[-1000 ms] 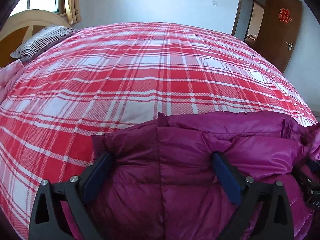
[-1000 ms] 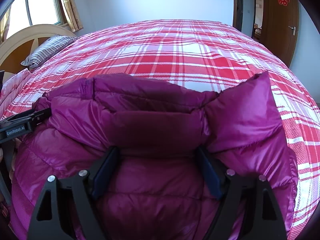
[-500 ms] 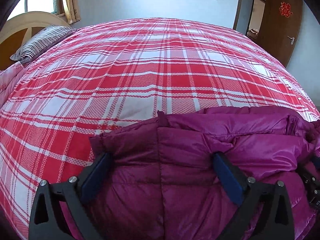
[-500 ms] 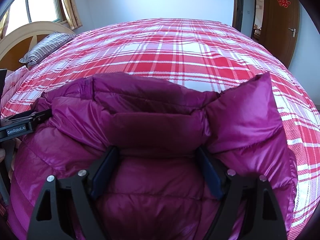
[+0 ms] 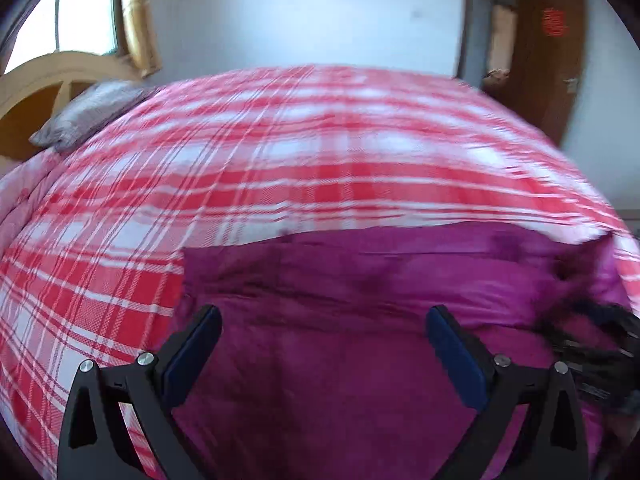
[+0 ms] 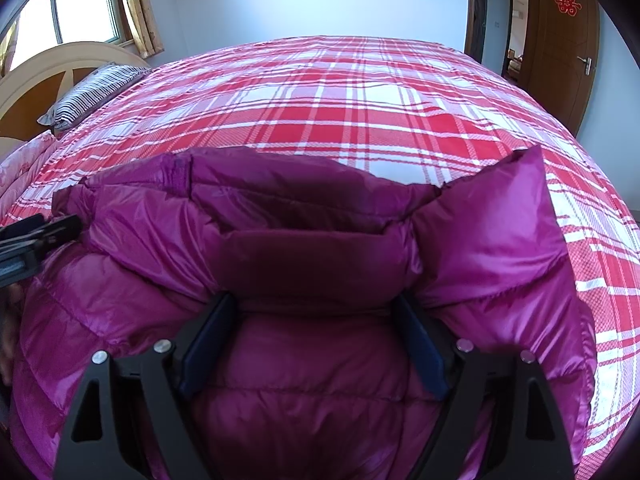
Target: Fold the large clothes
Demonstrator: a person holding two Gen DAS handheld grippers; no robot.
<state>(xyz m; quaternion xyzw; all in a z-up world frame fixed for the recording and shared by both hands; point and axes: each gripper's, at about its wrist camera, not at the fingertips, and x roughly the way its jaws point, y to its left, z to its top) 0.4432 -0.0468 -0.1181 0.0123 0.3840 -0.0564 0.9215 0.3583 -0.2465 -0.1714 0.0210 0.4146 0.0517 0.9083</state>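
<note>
A magenta puffer jacket lies folded on the near part of a bed with a red and white plaid cover. My left gripper is open, its blue pads wide apart over the jacket's left part; this view is blurred. My right gripper is open, and a thick fold of the jacket bulges between its pads, which touch the fabric at both sides. The left gripper's body shows at the left edge of the right wrist view. A stiff flap of the jacket stands up at the right.
A striped pillow and a wooden headboard are at the far left. A window with curtains is behind them. A brown door stands at the far right. The plaid cover stretches beyond the jacket.
The left wrist view has tilted up and blurred, so the left gripper is moving; the jacket looks flatter there. The right gripper has hardly moved.
</note>
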